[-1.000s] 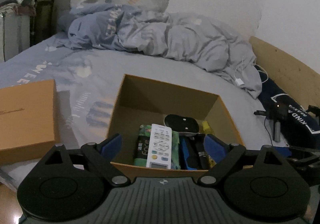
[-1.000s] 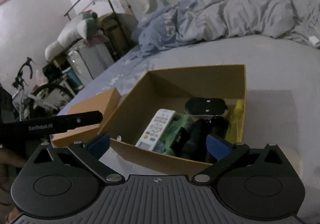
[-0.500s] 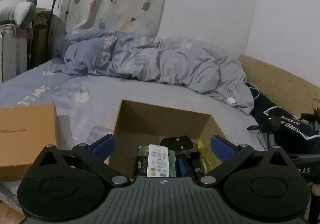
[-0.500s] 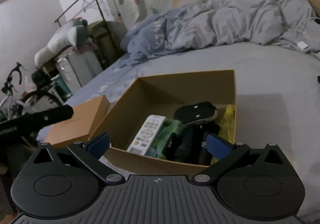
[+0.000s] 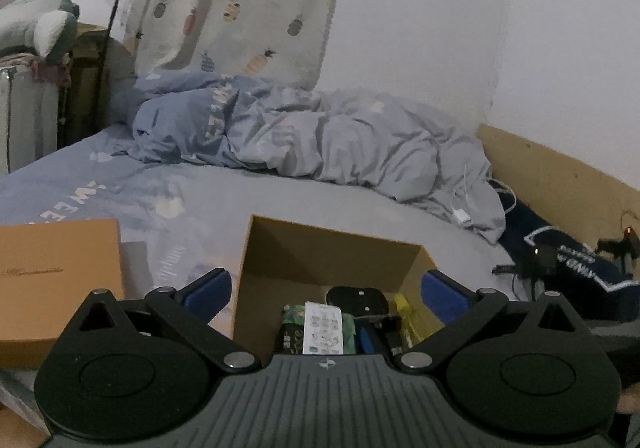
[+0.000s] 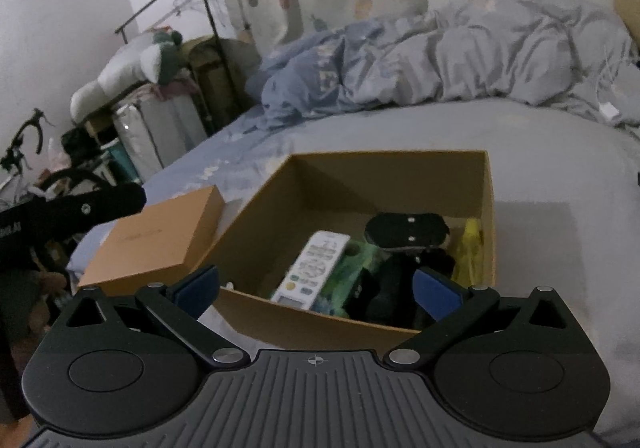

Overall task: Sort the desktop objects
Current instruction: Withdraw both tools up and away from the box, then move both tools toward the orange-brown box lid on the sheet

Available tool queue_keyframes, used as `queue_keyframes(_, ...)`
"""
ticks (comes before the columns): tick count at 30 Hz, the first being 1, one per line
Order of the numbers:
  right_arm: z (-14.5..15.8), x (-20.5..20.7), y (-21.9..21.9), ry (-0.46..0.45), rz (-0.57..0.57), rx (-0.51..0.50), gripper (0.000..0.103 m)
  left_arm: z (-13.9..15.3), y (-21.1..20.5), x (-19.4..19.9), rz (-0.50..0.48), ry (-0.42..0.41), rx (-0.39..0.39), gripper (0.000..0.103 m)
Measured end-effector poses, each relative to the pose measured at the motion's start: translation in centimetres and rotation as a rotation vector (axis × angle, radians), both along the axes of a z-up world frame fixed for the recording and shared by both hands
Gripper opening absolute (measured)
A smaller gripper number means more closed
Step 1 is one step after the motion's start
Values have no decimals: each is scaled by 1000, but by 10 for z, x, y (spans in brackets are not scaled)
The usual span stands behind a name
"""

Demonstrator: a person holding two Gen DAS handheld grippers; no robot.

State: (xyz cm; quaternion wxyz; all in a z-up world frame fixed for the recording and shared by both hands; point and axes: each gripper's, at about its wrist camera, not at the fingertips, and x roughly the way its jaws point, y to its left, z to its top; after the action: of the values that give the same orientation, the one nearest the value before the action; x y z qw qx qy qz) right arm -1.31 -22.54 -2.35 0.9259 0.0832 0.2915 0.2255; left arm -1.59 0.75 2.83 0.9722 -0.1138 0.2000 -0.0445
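A: What is being shown in the left wrist view?
B: The left gripper (image 5: 326, 294) is being held spread wide, empty, above the open cardboard box (image 5: 332, 248); a white remote control (image 5: 322, 328) is lying inside at 6 o'clock.

A: And the right wrist view?
B: The right gripper (image 6: 316, 288) is likewise being kept apart, empty; the remote control (image 6: 312, 268) is lying at the box's (image 6: 400, 176) 7 o'clock, the box lid (image 6: 160, 236) at 9 o'clock.

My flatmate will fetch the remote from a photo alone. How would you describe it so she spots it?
On the bed stands an open cardboard box. Inside, toward its left, the remote lies flat beside a green packet. It is the only white thing there, long, with rows of small buttons.
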Motion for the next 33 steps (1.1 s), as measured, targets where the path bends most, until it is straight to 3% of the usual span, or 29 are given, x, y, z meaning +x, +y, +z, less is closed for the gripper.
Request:
queue_keyframes(8, 31, -7, 17, -62, -8, 6, 103, 27, 25, -8, 51, -57, -57, 103)
queue_keyframes(17, 92, -7, 51, -157, 0, 24, 103, 62, 54, -18, 109, -149, -66, 103)
queue_keyframes(23, 130, -4, 83, -254, 40, 92, 103, 80, 85, -25, 174, -206, -91, 103)
queue_keyframes(29, 149, 6, 122, -293, 116, 178, 103, 93, 120, -38, 274, -275, -108, 103)
queue_keyframes(33, 156, 13, 147, -313, 190, 243, 103, 101, 137, -45, 319, -326, -74, 103)
